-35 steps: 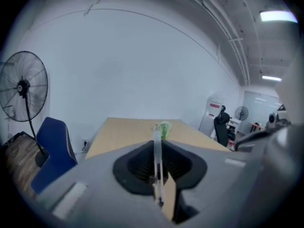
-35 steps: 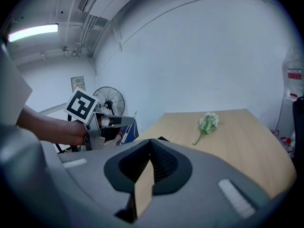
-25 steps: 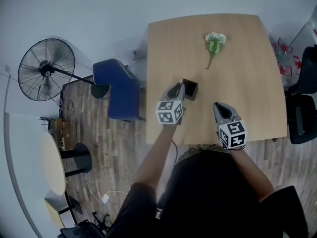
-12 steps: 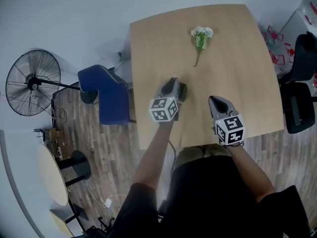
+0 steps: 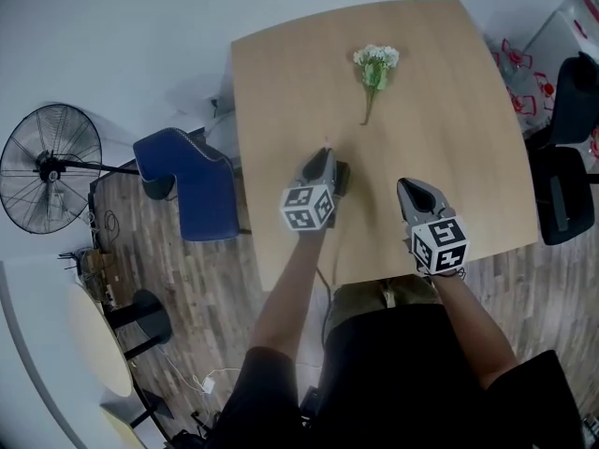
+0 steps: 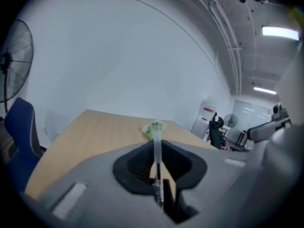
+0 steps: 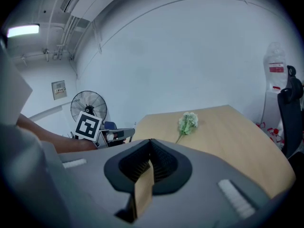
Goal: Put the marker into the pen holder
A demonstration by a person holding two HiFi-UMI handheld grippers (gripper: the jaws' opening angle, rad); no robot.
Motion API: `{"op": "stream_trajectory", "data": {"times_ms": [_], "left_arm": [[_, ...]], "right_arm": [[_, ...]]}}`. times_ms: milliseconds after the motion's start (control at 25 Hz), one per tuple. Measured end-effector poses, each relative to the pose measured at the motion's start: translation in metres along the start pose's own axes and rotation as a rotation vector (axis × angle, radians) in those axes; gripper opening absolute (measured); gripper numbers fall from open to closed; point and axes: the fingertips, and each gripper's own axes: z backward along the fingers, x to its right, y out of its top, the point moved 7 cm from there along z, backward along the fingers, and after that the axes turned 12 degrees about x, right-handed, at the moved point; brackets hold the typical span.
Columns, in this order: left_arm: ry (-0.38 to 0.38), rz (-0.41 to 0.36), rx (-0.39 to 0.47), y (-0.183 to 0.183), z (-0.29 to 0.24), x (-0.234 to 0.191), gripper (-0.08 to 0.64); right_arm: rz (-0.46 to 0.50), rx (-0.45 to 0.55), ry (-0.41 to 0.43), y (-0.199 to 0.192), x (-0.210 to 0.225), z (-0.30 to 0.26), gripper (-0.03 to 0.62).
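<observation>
In the left gripper view a thin pale marker [image 6: 157,167] stands upright, pinched between the jaws of my left gripper [image 6: 157,148], which is shut on it. From the head view that gripper [image 5: 323,160] hovers over the near-left part of the wooden table [image 5: 449,110] and covers most of the black pen holder [image 5: 343,178]; only the holder's right edge shows. My right gripper [image 5: 410,188] is off to the right near the table's front edge, jaws shut with nothing in them. In the right gripper view its jaws [image 7: 148,151] meet in a narrow slit.
A sprig of white flowers [image 5: 374,64] lies toward the far side of the table. A blue chair [image 5: 192,190] and a standing fan [image 5: 47,166] are on the left, black office chairs [image 5: 566,195] on the right.
My left gripper has moved over the pen holder, which showed beside it a second ago and is now mostly covered. The right gripper has barely shifted.
</observation>
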Motion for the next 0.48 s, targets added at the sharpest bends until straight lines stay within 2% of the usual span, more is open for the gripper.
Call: {"op": "stream_trajectory", "data": {"times_ms": [320,480], "left_arm": [[-0.003,-0.024,-0.062,-0.019,-0.006,-0.011,0.051],[-0.032,-0.065,-0.102,-0.023,-0.010,-0.009,0.052]], "right_arm": [[-0.008,-0.063,-0.036,-0.018,0.007,-0.010,0.002],[-0.001,-0.062,-0.047,-0.017,0.008,-0.017,0.002]]}}
